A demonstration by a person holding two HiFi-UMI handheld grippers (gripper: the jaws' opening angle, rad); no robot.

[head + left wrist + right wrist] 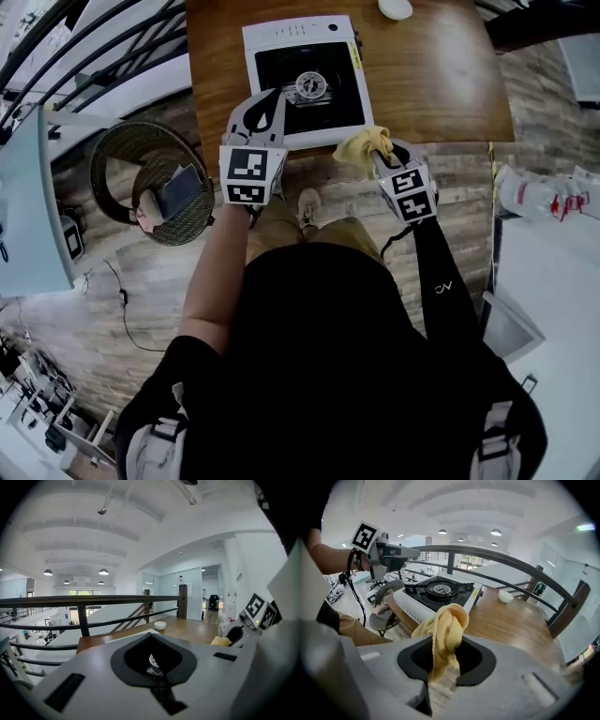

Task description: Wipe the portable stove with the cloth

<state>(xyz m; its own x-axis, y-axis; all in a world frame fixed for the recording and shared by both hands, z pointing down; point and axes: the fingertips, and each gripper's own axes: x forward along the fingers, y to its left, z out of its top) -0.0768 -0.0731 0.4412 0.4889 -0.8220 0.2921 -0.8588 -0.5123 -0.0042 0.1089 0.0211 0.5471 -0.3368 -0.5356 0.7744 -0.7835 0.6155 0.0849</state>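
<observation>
The portable stove [305,80], white with a black top and a round burner [310,85], stands on the wooden table [431,84] near its front edge. My left gripper [265,101] hovers over the stove's near-left corner, jaws shut with nothing between them; the burner [152,660] shows through their opening. My right gripper [389,155] sits at the table's front edge, just right of the stove, shut on the yellow cloth [361,145]. In the right gripper view the cloth [445,630] bunches up out of the jaws, with the stove [436,595] beyond it.
A small white bowl [395,7] sits at the table's far edge. A round wicker chair [155,178] holding a few items stands on the floor to the left. A dark railing [497,559] runs behind the table. White bags [544,192] lie at the right.
</observation>
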